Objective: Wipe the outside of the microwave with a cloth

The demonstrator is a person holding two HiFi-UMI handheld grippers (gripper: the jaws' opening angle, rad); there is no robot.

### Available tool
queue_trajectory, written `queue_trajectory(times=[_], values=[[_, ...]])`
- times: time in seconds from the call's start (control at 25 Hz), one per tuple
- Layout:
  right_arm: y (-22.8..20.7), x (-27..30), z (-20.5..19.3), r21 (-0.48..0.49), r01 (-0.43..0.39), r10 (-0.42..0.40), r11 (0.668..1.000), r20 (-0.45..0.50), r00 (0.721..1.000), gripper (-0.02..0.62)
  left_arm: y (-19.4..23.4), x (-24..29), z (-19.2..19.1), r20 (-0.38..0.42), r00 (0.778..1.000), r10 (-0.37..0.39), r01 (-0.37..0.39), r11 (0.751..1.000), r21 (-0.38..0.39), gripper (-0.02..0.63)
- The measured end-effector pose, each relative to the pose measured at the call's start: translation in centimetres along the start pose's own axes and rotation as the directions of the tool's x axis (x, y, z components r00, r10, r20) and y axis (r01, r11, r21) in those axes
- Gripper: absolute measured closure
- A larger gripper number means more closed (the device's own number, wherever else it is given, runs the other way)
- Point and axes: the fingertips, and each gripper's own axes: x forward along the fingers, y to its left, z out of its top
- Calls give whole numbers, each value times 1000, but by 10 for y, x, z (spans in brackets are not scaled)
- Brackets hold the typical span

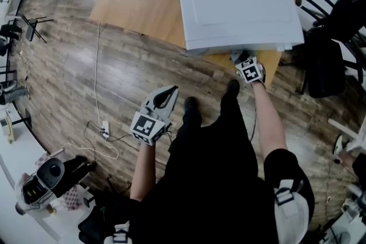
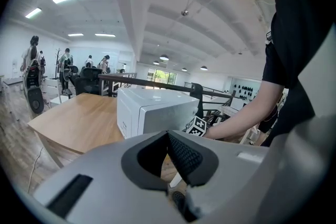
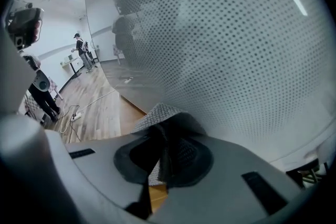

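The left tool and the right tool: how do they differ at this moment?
The left tool is shut on nothing; the right tool is shut on a grey cloth. The left tool hangs over the floor, apart from the microwave; the right tool holds its cloth at the microwave's dotted door. Both have jaws together.

No legible text, brand, number or sign found in any view; the microwave (image 1: 237, 8) shows plain white panels with no lettering that can be made out; the cubes on the left gripper (image 1: 164, 95) and the right gripper (image 1: 243, 58) carry black-and-white square patterns only, not letters or digits; small dark items on the far wall (image 2: 244, 89) in the left gripper view are too small to read.
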Motion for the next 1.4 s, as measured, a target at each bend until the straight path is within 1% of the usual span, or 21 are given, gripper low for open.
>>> queue_trajectory(times=[0.12, 0.6, 1.08, 1.24, 1.36, 1.4], values=[[14, 6, 0, 6, -21, 22, 1000, -28, 999, 577, 4, -9, -3, -2, 1000, 14, -14, 1000, -12, 604], [55, 23, 19, -9, -69, 69, 998, -9, 998, 577, 17, -33, -10, 6, 999, 52, -52, 998, -33, 604], [83, 35, 50, -36, -87, 89, 996, 62, 994, 577, 28, -52, -17, 4, 996, 84, -84, 996, -45, 604], [98, 43, 46, -37, -109, 110, 993, 29, 994, 577, 32, -59, -19, 7, 996, 94, -94, 994, -48, 604], [111, 46, 59, -52, -122, 124, 991, 51, 991, 577, 35, -66, -23, 9, 994, 105, -104, 993, -53, 604], [115, 48, 58, -54, -128, 130, 990, 41, 991, 577, 37, -68, -24, 9, 994, 109, -109, 992, -57, 604]])
